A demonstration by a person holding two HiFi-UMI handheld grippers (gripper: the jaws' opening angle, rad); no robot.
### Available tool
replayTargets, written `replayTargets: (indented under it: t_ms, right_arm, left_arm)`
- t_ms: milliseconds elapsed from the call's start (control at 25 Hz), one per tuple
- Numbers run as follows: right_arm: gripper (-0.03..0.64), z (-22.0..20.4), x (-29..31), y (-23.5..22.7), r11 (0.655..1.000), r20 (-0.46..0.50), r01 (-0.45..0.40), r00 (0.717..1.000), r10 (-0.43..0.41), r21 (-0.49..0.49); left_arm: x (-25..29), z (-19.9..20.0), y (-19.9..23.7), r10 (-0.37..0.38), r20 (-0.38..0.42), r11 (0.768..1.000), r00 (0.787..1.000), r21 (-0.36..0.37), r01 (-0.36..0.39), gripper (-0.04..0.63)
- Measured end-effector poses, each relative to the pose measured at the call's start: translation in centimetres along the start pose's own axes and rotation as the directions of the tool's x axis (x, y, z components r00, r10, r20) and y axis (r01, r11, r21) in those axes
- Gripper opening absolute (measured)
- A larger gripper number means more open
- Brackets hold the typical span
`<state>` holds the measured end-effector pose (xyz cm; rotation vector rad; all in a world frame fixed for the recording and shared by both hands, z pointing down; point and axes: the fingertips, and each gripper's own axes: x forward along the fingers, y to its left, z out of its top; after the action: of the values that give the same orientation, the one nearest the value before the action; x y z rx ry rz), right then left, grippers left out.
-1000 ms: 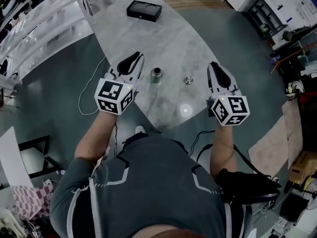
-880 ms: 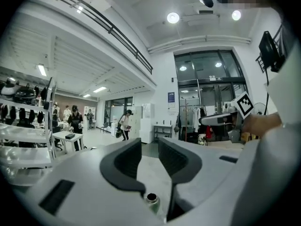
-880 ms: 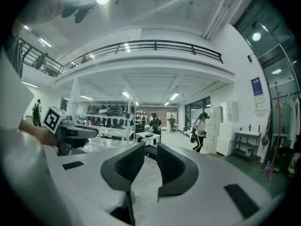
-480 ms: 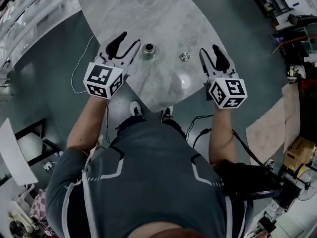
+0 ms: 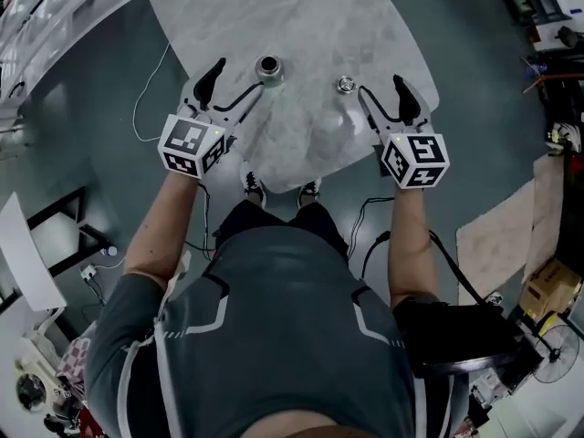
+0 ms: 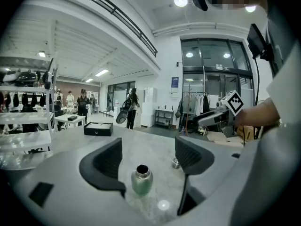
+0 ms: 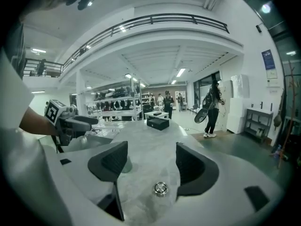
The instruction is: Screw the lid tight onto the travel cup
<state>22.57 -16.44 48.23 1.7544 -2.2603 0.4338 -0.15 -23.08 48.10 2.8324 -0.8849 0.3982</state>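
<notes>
A green metal travel cup (image 5: 267, 66) stands upright and uncapped on the marble table (image 5: 301, 16). Its small round lid (image 5: 346, 85) lies apart to the right. My left gripper (image 5: 235, 82) sits just short and left of the cup, jaws opening, nothing between them. In the left gripper view the cup (image 6: 141, 180) stands ahead of the left gripper (image 6: 153, 159), the lid (image 6: 175, 163) beyond. My right gripper (image 5: 381, 94) is beside the lid, jaws opening and empty. In the right gripper view the lid (image 7: 161, 188) lies ahead of the right gripper (image 7: 153, 161).
A black box (image 6: 98, 128) rests at the table's far end. The table's near rounded edge lies under both grippers. A white cable (image 5: 151, 80) runs on the floor at left. Shelves and standing people are far behind.
Both grippers' jaws have gone from shut to wide apart. The cup and lid now sit higher in the head view, close in front of the fingertips.
</notes>
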Motion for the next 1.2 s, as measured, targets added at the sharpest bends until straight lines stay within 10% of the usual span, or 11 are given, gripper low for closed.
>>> replayTargets:
  t_ms: [1200]
  right_arm:
    - [0.333, -20.1, 12.9, -2.4, 0.998, -0.241, -0.002, 0.97, 0.018, 0.066]
  left_arm:
    - [12.5, -20.0, 5.3, 0.061, -0.23, 0.998, 0.971, 0.0, -0.063, 0.4]
